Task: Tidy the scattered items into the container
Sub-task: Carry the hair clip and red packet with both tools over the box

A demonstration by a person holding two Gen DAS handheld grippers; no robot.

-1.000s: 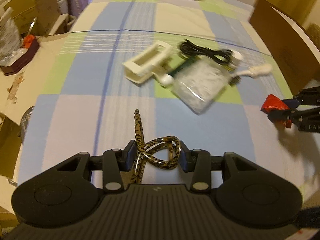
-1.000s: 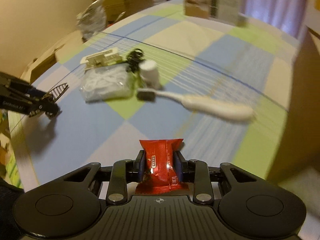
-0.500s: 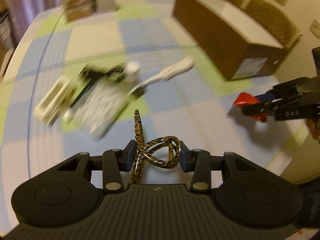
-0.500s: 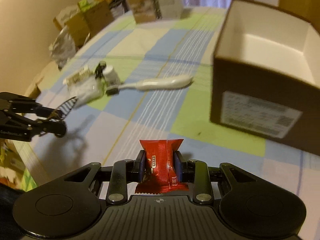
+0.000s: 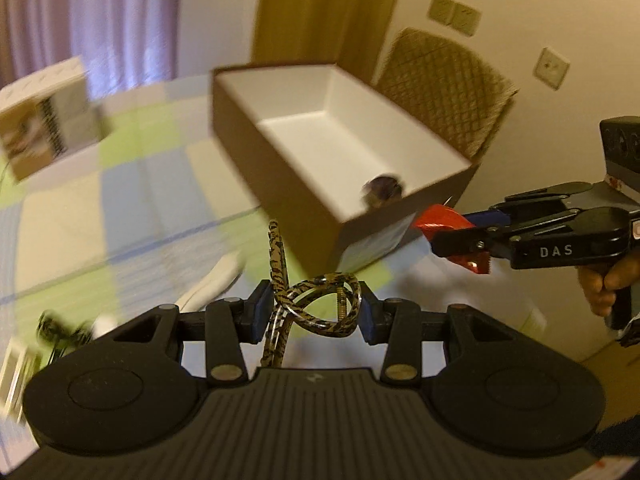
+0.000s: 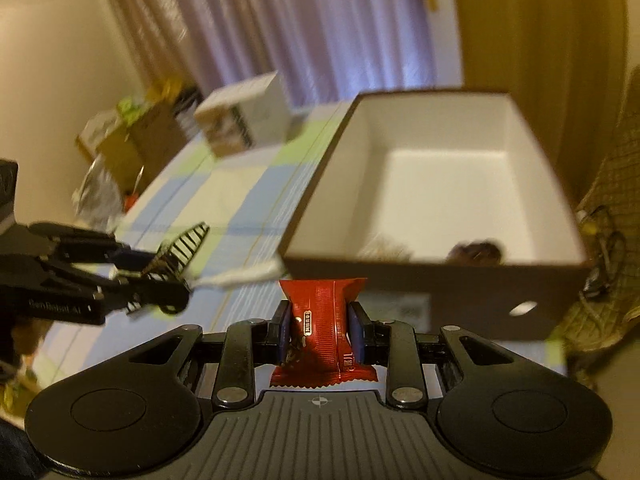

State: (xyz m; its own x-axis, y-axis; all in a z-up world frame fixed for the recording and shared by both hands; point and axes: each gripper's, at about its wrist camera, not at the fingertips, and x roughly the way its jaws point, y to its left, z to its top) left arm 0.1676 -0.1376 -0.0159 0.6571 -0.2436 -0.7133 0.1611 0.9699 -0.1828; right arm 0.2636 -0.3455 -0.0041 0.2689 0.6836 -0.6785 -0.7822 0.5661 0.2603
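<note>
Above the checked desk (image 5: 132,184), my left claw (image 5: 310,312) is clamped on a coiled leopard-print cord (image 5: 316,304). My right claw (image 6: 322,330) pinches a red snack packet (image 6: 322,320), hovering just short of the box's near wall. Ahead sits the open brown box (image 6: 440,280), white inside, with small dark blurred items near its front wall.

Checked tablecloth (image 5: 132,184) covers table; on it brown box (image 5: 276,168), white carton (image 5: 44,120), blurred toothbrush (image 5: 216,280), black cable (image 5: 60,328).
</note>
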